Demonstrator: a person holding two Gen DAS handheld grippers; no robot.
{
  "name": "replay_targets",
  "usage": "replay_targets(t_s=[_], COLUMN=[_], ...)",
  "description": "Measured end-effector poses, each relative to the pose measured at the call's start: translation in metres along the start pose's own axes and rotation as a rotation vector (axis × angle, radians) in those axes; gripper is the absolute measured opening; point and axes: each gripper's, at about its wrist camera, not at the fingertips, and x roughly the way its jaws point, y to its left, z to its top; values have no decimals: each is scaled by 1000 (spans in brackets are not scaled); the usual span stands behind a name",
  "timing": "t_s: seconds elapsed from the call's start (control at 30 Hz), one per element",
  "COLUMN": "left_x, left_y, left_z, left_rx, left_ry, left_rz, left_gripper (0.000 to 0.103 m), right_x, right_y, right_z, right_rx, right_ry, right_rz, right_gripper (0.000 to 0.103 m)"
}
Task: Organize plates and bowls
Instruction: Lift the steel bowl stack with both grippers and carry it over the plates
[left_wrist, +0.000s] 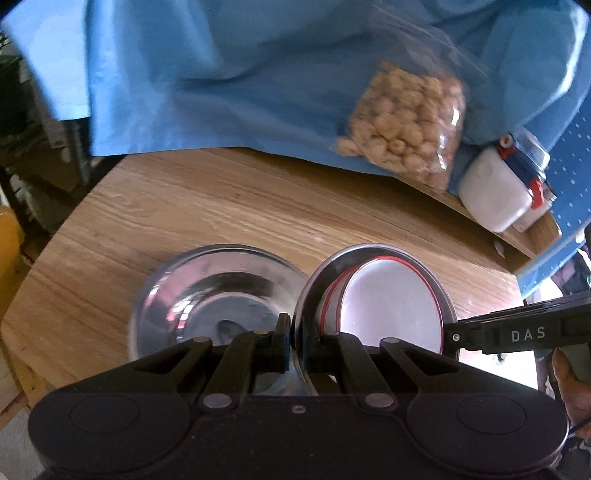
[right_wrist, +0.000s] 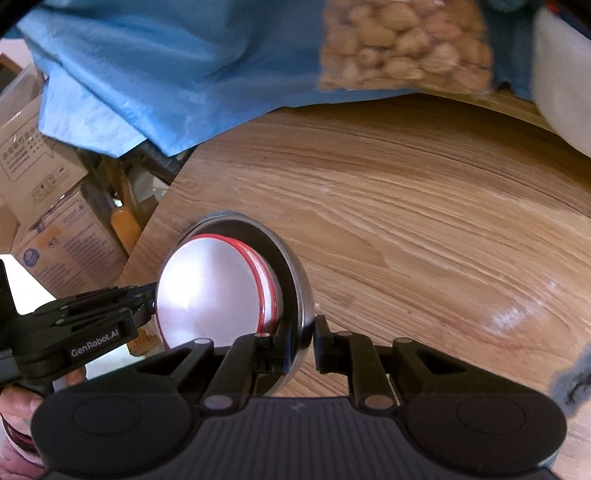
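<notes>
A steel bowl (left_wrist: 375, 251) with white, red-rimmed bowls (left_wrist: 388, 306) nested inside is held between both grippers, above the wooden table (left_wrist: 258, 206). My left gripper (left_wrist: 297, 338) is shut on its near-left rim. My right gripper (left_wrist: 456, 336) reaches in from the right and pinches the opposite rim. In the right wrist view, my right gripper (right_wrist: 309, 334) is shut on the steel bowl (right_wrist: 295, 266) rim, the white bowls (right_wrist: 210, 291) sit inside, and the left gripper (right_wrist: 149, 301) clamps the far side. A second, empty steel bowl (left_wrist: 221, 288) rests on the table to the left.
A blue cloth (left_wrist: 240, 74) covers the back of the table. On it lie a clear bag of nuts (left_wrist: 410, 118) and a white container with a blue and red lid (left_wrist: 495, 184). Cardboard boxes (right_wrist: 48, 206) stand beyond the table's left edge. Bare wood spreads on the right (right_wrist: 424, 221).
</notes>
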Motion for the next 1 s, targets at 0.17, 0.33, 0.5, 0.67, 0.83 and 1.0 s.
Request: replay_targets(t_s=[0.17,0.33,0.5,0.67,0.83,1.0], left_x=[-5,-7,-5,-3,-1,3], left_y=[20,37,54,64,72,76], left_z=[-1,-4,-7,-8,-7,-6], left_rx=[-36,-65,-96,-112,-123,-132], left_ry=[-9,-16,-12,-8,-4,1], left_rz=[23,39,44,46,45,44], left_gripper=[3,3,3,3,3,3], right_x=[14,28,40,48,54,57], right_y=[18,34,44,50,54,55], right_z=[8,16,20,21,24,26], right_rx=[-36,-64,-79,-83,-84,-85], right_ry=[20,38,58,67,72,74], right_rz=[10,18,18,15,13,9], right_gripper=[15,15,15,15,15,15])
